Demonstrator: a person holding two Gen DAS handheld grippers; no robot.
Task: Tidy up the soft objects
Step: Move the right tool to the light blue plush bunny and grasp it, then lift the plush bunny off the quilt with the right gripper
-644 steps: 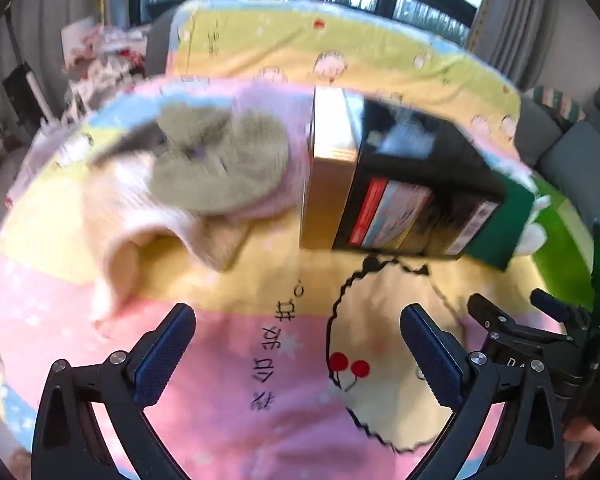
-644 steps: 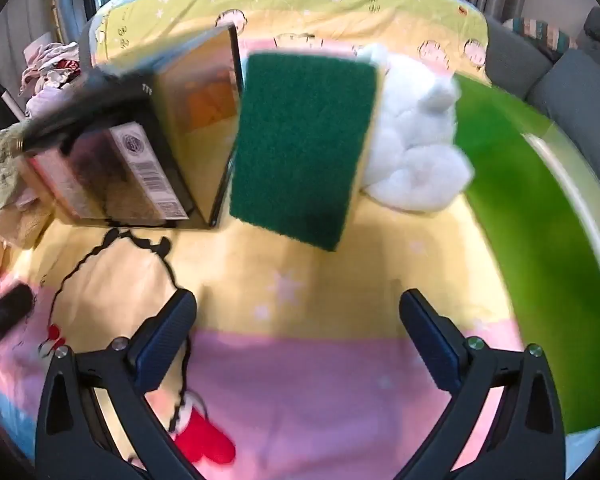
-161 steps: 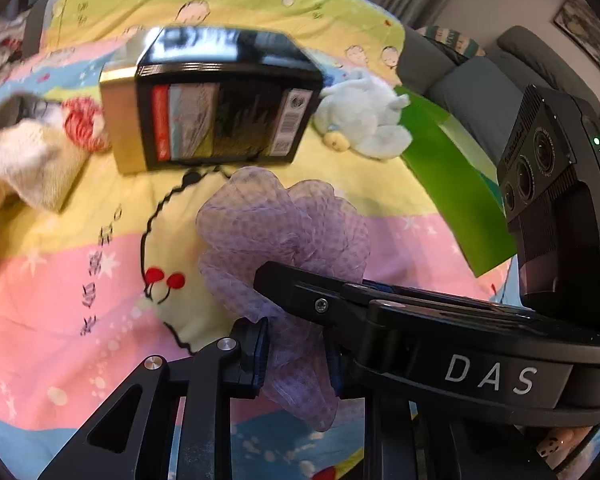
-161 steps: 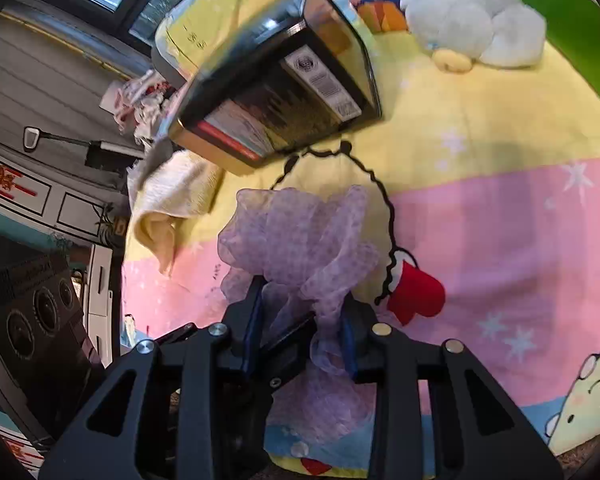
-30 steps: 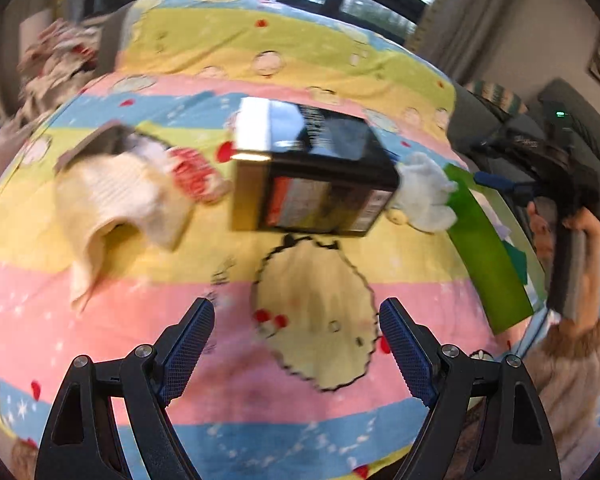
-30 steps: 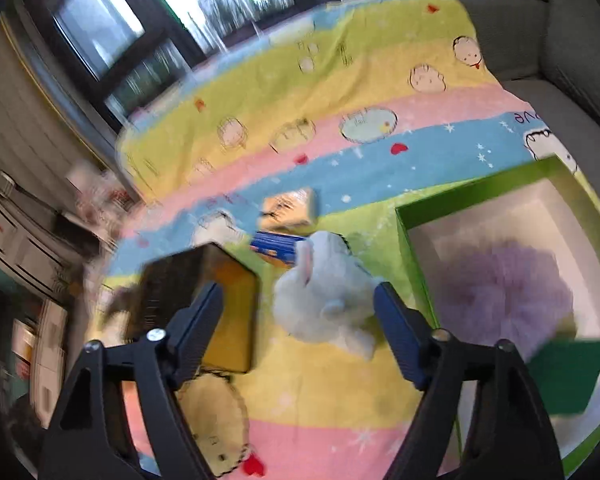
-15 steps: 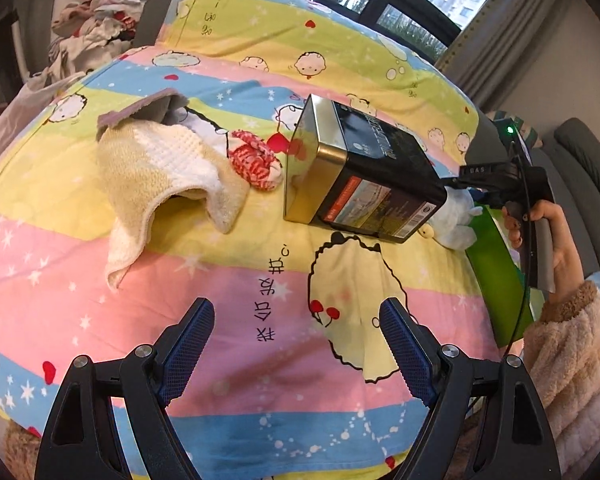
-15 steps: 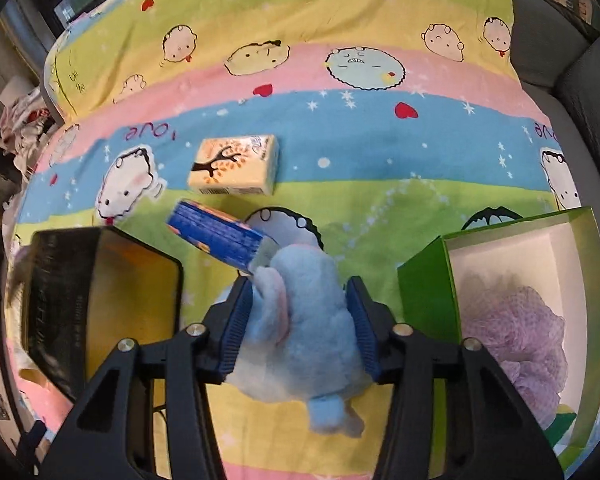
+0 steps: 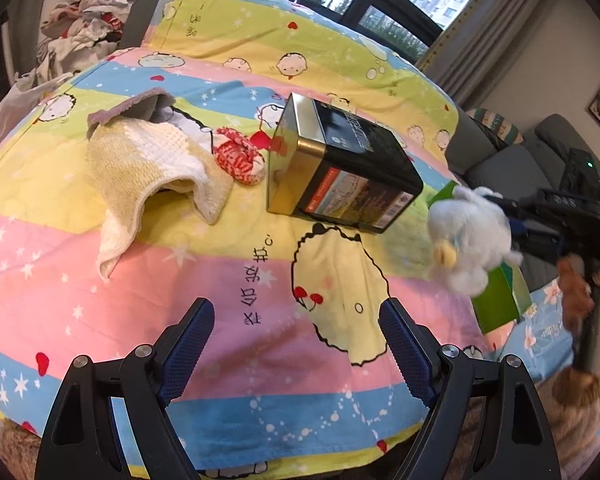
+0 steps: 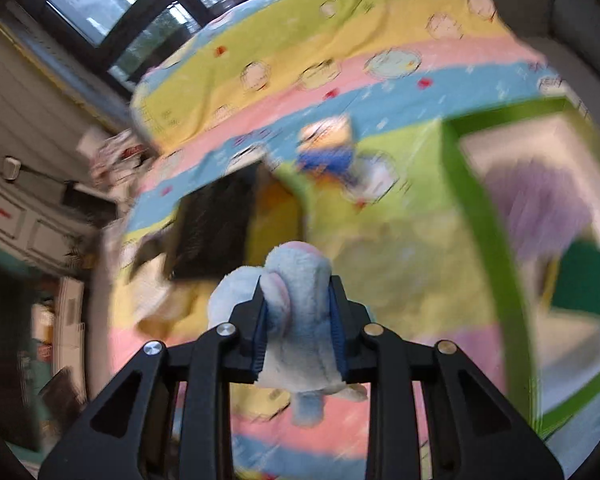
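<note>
At lower centre of the right wrist view, the right gripper [image 10: 299,334] has its jaws closed on a plush [image 10: 296,320], apparently to be carried into the green box [image 10: 496,240] at right; the left gripper [image 9: 296,344] is open and empty.

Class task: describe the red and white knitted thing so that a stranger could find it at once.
Start at the striped cartoon bedspread. Find the black and gold box lying at its middle, then the cream towel to its left. The small red and white knitted ball sits between them, the only red, patterned thing there.
</note>
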